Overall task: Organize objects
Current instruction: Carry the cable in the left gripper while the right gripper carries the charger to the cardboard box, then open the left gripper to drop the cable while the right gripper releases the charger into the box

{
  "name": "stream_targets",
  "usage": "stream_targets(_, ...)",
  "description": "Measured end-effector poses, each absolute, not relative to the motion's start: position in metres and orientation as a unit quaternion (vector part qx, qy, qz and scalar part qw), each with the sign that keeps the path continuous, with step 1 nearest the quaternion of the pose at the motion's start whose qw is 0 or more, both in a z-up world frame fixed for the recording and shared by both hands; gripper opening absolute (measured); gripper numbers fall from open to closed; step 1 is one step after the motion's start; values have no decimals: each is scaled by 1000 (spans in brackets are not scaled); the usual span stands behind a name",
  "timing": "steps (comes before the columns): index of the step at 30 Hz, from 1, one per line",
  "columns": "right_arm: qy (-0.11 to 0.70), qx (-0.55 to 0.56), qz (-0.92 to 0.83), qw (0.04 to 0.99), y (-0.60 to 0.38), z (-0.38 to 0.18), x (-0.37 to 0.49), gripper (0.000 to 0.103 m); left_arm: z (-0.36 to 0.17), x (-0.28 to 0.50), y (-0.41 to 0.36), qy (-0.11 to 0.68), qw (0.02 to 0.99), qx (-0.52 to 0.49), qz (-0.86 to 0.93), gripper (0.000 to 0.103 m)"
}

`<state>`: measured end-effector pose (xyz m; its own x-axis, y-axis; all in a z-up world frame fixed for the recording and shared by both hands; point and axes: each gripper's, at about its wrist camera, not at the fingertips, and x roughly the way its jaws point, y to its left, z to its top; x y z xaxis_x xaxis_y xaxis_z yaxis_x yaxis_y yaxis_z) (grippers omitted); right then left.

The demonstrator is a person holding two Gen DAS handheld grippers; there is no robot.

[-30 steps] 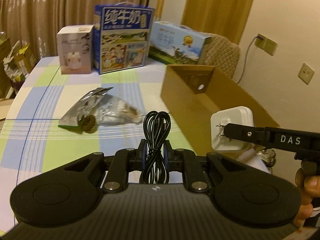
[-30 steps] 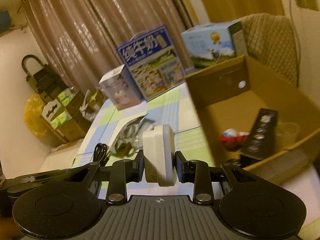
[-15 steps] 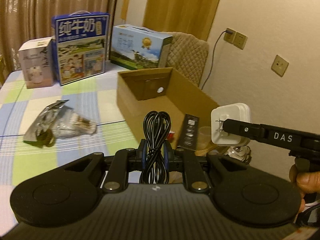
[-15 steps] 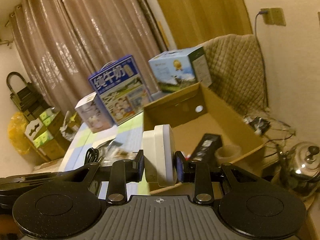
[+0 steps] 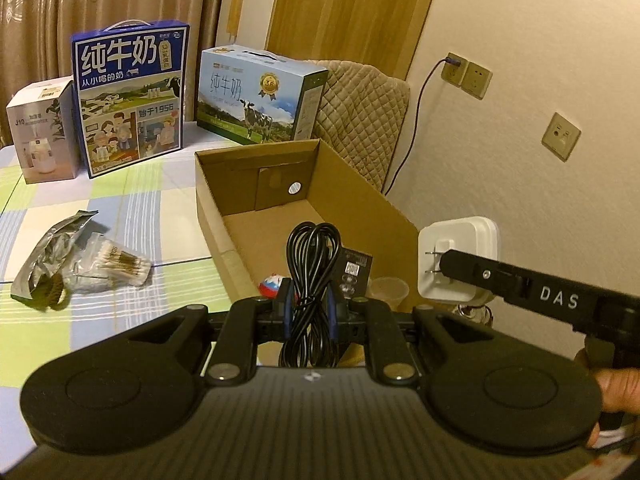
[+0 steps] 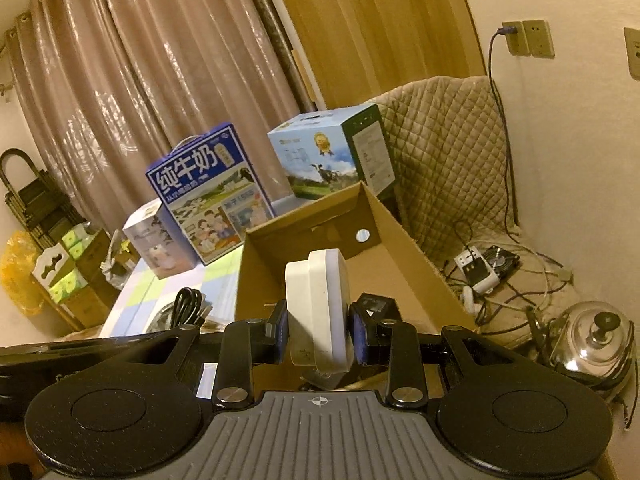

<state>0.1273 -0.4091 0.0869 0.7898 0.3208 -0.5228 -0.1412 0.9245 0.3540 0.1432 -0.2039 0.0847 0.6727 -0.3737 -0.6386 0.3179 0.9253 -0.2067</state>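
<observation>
Left gripper (image 5: 308, 306) is clamped on a coiled black cable (image 5: 312, 264), held above the near end of an open cardboard box (image 5: 360, 204) on the checked desk (image 5: 132, 200). Right gripper (image 6: 318, 338) is clenched around a white charger (image 6: 320, 300), raised just beside the box's right wall.

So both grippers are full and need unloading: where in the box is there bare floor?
The cardboard box is bare along its far half, below the flap with the round hole. Its near end is crowded: red-and-white egg, black packet, clear cup.
</observation>
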Motion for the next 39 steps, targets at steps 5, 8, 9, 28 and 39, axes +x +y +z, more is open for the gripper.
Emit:
stream_targets(5,303,146,122,934,-415,84,140,28,81,156,-216,360,913,-43,-187,13)
stream_targets(8,304,146,122,933,-416,82,147,28,78,164,-220,362,912,-45,-185,13)
stream_targets(9,305,147,122,933,-416,81,149,29,77,166,-221,364,912,-46,-184,13)
stream_targets(28,313,156,120,929,-420,75,161,29,74,177,-196,358,918,-67,-159,32)
stream_targets(39,309,151,126,931,-413,81,160,29,75,168,-184,359,918,-71,-152,33)
